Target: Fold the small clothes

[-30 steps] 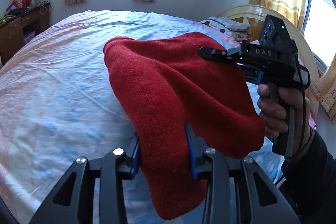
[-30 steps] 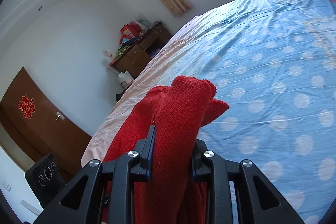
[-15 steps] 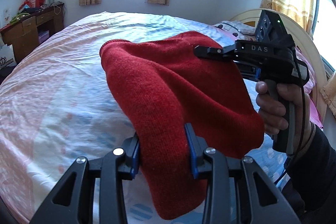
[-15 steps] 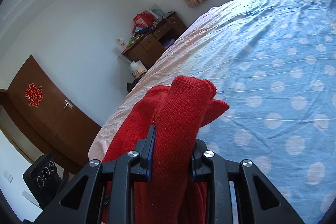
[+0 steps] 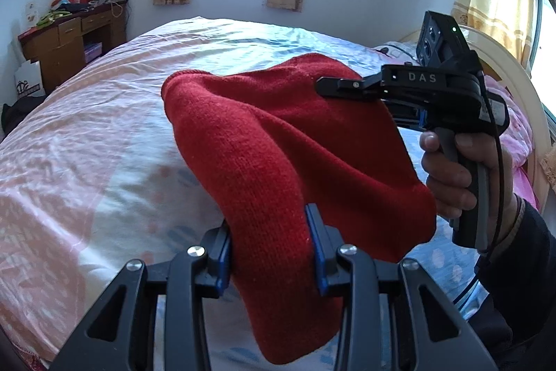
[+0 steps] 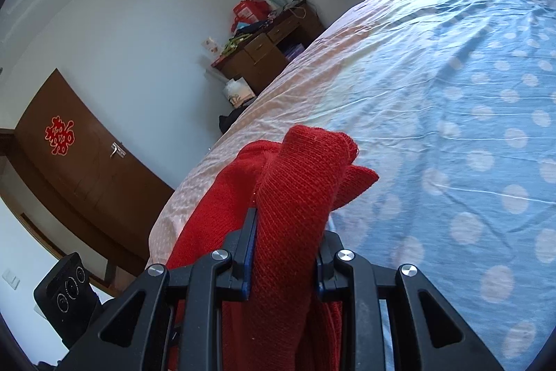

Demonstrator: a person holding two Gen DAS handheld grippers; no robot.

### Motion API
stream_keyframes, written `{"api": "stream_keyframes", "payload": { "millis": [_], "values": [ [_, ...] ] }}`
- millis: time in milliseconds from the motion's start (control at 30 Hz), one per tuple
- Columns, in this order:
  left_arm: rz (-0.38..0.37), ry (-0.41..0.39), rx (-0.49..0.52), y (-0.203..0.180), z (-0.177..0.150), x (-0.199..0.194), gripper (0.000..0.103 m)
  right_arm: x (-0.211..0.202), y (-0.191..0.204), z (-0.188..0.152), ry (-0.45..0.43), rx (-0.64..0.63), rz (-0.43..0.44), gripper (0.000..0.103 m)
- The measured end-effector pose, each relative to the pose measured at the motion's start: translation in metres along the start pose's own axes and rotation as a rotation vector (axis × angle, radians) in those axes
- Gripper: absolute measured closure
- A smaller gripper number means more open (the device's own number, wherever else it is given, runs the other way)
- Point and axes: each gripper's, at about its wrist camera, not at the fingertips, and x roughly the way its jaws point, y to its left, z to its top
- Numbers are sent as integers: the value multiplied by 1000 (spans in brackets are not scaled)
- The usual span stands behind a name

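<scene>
A red knitted garment [image 5: 278,141] hangs in the air above the bed, stretched between both grippers. My left gripper [image 5: 269,249] is shut on its near edge, the blue pads pressing the bunched knit from both sides. In the left wrist view a hand [image 5: 462,176] holds my right gripper [image 5: 333,86] at the right, clamped on the garment's far edge. In the right wrist view the right gripper [image 6: 283,252] is shut on a thick fold of the red garment [image 6: 299,183], which sticks up past the fingers. The left gripper's camera housing shows at the lower left there.
Below lies a wide bed [image 5: 104,134] under a wrinkled pink and blue dotted sheet [image 6: 469,113]. A wooden desk [image 5: 69,40] with clutter stands at the far left wall. A curved headboard [image 5: 514,86] and pink bedding are at the right. A brown door [image 6: 76,159] is on the left.
Both grippers have carried the red garment sideways over the bed, still gripping it. The views have swung: the desk and window sit farther into frame, and the right wrist view rolled a little.
</scene>
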Motion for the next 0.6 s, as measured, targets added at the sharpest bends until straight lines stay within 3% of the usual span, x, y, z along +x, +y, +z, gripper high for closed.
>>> {"api": "stream_keyframes", "payload": {
  "millis": [600],
  "values": [
    [37,20,-36,16,-23,-8,64,51,21,-9,92,-28,14,77]
  ]
}}
